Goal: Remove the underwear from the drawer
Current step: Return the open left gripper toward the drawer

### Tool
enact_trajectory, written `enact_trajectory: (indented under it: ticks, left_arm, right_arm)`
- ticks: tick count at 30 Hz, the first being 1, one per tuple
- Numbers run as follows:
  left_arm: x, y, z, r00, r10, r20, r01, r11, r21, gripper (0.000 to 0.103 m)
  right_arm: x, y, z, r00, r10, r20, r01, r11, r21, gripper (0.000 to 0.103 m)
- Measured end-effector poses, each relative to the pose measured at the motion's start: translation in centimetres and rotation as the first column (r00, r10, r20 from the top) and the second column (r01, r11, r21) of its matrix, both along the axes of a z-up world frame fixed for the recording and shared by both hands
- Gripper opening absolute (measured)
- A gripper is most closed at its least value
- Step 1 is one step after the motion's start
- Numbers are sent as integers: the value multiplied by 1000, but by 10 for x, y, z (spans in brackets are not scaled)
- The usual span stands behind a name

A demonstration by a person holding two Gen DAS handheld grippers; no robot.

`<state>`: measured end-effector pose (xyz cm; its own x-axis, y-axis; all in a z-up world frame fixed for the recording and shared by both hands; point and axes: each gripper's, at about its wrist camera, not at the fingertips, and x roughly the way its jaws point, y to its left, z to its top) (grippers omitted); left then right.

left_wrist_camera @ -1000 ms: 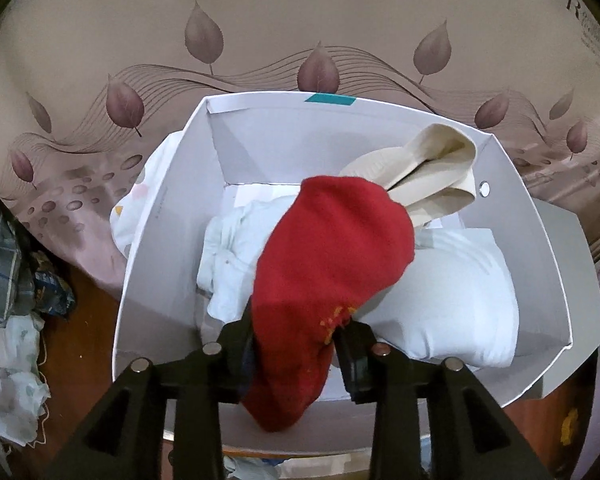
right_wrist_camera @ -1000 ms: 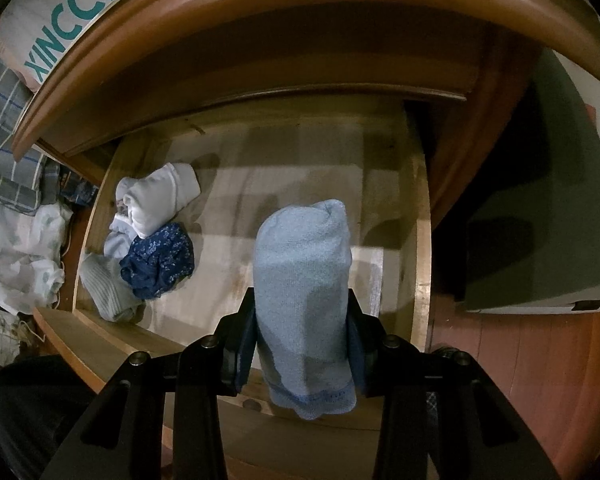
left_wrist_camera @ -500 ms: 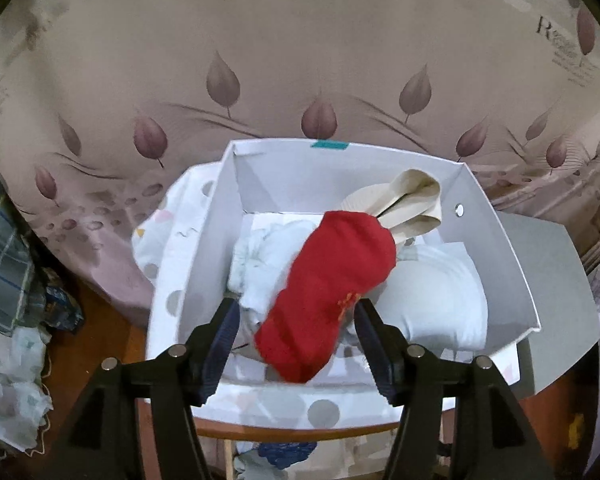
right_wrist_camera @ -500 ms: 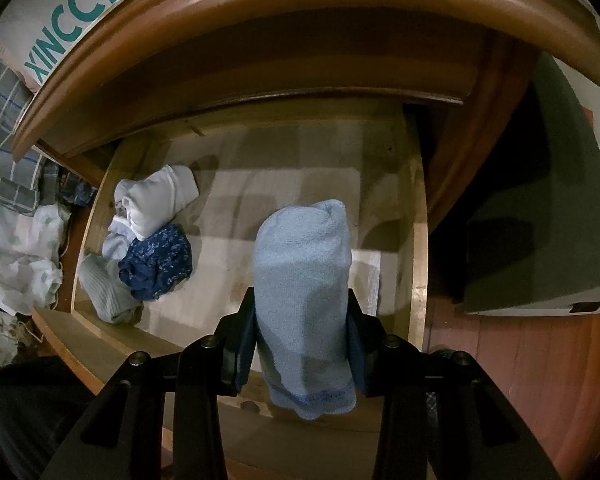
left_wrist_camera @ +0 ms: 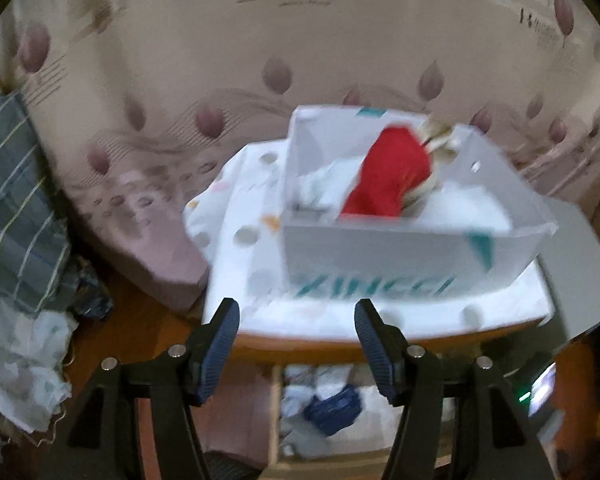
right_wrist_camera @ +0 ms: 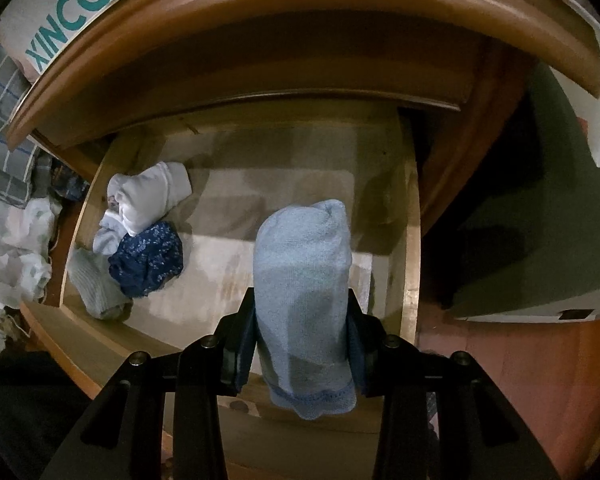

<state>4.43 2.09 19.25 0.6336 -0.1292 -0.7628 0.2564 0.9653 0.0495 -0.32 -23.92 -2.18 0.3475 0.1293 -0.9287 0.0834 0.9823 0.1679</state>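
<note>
My left gripper point(left_wrist_camera: 296, 320) is open and empty, pulled back from the white shoebox point(left_wrist_camera: 404, 256) on the cabinet top. A red piece of underwear point(left_wrist_camera: 388, 176) lies in the box on white clothes. My right gripper point(right_wrist_camera: 302, 336) is shut on a rolled light-blue piece of underwear point(right_wrist_camera: 304, 284) and holds it above the open wooden drawer point(right_wrist_camera: 410, 240). At the drawer's left lie a white roll point(right_wrist_camera: 148, 196), a dark blue floral piece point(right_wrist_camera: 148, 260) and a grey-green roll point(right_wrist_camera: 96, 288). The drawer's clothes also show in the left wrist view point(left_wrist_camera: 328, 404).
A leaf-patterned bedspread point(left_wrist_camera: 180, 80) lies behind the box. Plaid cloth point(left_wrist_camera: 16, 208) and crumpled white fabric point(left_wrist_camera: 20, 368) pile up at the left. The cabinet top's curved wooden edge point(right_wrist_camera: 300, 24) overhangs the drawer. A dark grey box point(right_wrist_camera: 540, 240) stands to the drawer's right.
My left gripper opened, let go of the red underwear into the box, and drew back and down. The right gripper kept the light-blue roll almost still over the drawer.
</note>
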Motion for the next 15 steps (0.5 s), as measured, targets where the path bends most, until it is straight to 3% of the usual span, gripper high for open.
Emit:
enact_trajectory:
  ticks: [9, 15]
  left_arm:
    - [-14, 24, -94, 997, 72, -33, -67, 989, 130, 62]
    - [-13, 30, -130, 993, 101, -56, -94, 988, 121, 62]
  right_arm:
    - [-5, 3, 10, 998, 12, 57, -12, 1000, -11, 37]
    - [-7, 4, 20, 998, 24, 59, -23, 1000, -5, 37]
